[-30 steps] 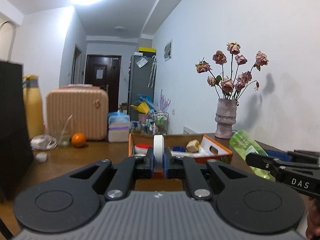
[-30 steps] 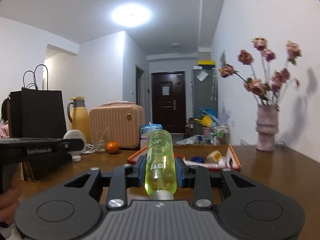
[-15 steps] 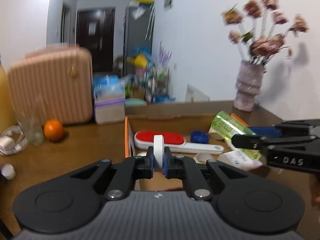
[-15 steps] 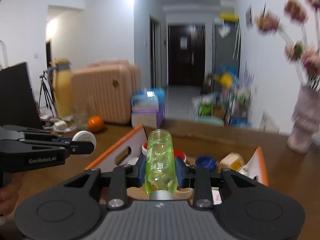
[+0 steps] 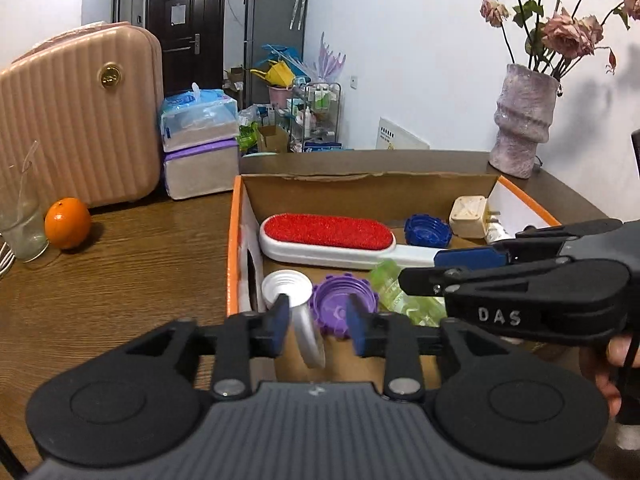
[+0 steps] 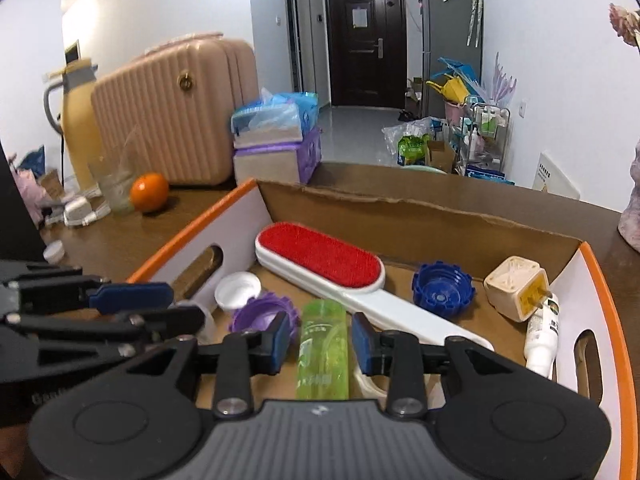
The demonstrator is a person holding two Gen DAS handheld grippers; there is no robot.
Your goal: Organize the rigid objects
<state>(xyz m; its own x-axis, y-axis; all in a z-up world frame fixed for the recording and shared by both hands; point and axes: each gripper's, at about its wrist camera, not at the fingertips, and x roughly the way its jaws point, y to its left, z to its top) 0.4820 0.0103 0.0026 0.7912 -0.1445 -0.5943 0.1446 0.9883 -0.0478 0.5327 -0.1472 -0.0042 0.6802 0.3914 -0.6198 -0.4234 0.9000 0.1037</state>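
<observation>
White disc lid [image 5: 308, 338]: edge-on and tilted between the fingers of the left gripper [image 5: 318, 320], close to the left-hand pad, clear gap to the right-hand pad. Jaws apart, just opened, no pad seen pressing on the disc. Green bottle [image 6: 323, 356]: lengthwise between the fingers of the right gripper [image 6: 322, 342], neck toward the camera, a narrow gap on each side; jaws apart, no clamping visible. Both items inside the cardboard box [image 5: 236, 240], above its near half. Directly ahead of the left claw: purple cap [image 5: 340, 308] and white cap [image 5: 286, 286], touching or nearly so; beyond them the lint brush [image 5: 326, 236], crosswise, red pad up. Farther ahead and to the right: blue cap [image 5: 427, 231], then plug adapter [image 5: 468, 216] near the far right corner. Bare cardboard floor below and behind the left fingertips. Orange-edged wall with hand slot just left of the left claw; torn far wall well ahead, past the brush. For the right claw: slotted right wall well to the right, a white tube [image 6: 542, 336] lying against it. Both grippers side by side, pitched downward into the box, bodies level, fingers forward; right fingertips just right of the left claw and slightly ahead of it. Part of a hand [image 5: 604, 364] on the right grip. Outside the box, left of the left claw: open table [image 5: 120, 272], orange [image 5: 67, 223] and suitcase [image 5: 80, 120] well clear. Vase [image 5: 522, 120] far ahead on the right.
</observation>
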